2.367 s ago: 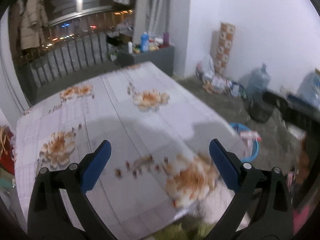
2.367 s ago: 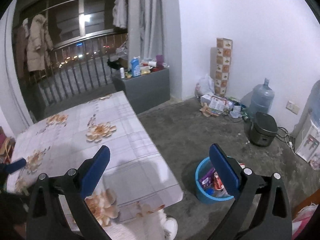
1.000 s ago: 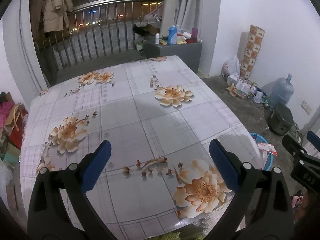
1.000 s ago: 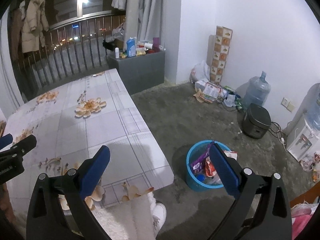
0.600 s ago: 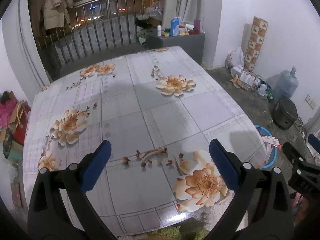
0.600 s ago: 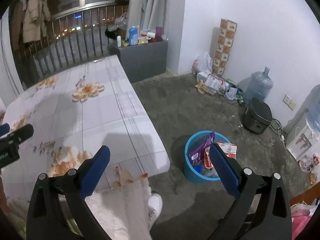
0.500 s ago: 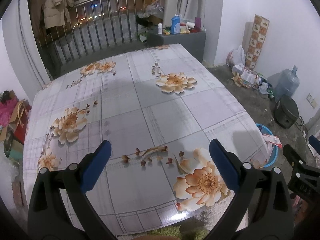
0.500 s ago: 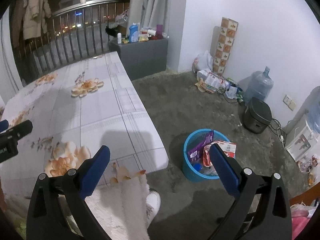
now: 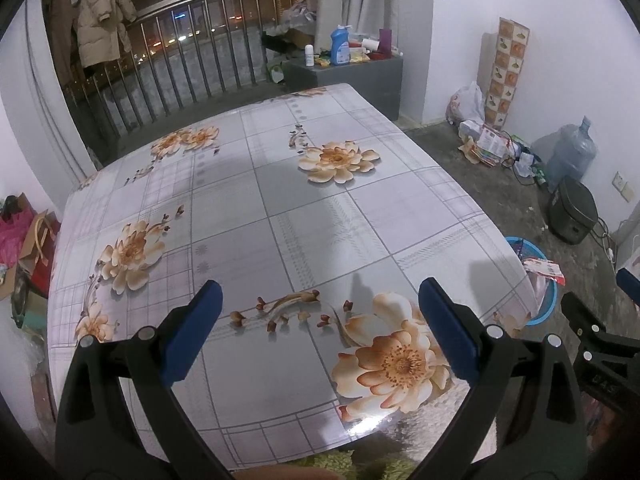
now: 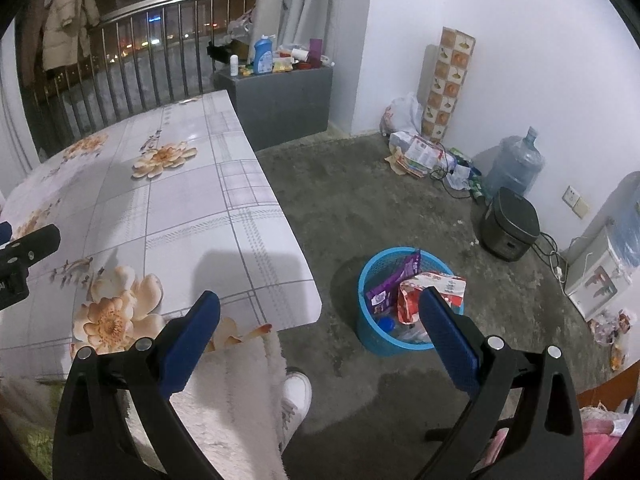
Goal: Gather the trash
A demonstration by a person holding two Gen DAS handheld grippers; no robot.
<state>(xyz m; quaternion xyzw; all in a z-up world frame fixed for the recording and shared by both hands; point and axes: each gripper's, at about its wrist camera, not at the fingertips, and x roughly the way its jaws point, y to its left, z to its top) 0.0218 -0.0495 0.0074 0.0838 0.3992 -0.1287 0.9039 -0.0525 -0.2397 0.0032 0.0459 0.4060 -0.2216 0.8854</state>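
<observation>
table top: floral tablecloth (image 9: 280, 208) bare across the whole surface, open to pass over
left gripper (image 9: 318, 322): jaws wide apart, nothing between them, above near table edge
right gripper (image 10: 320, 330): jaws wide apart, nothing held, over floor beside table corner
floor gap: concrete floor (image 10: 360, 200) free between table edge and blue trash basket (image 10: 370, 334)
basket mouth: partly filled, purple wrapper (image 10: 394, 278) and red-white packet (image 10: 434, 290) stick up above rim
near obstacles: person's white shoe (image 10: 296, 398) and fluffy white garment (image 10: 228, 396) under right gripper
right side: rice cooker (image 10: 510, 224), cords, water jug (image 10: 516, 166) along wall, well apart from basket
far end: grey cabinet (image 10: 288, 98) with bottles, railing (image 9: 180, 64) behind table
</observation>
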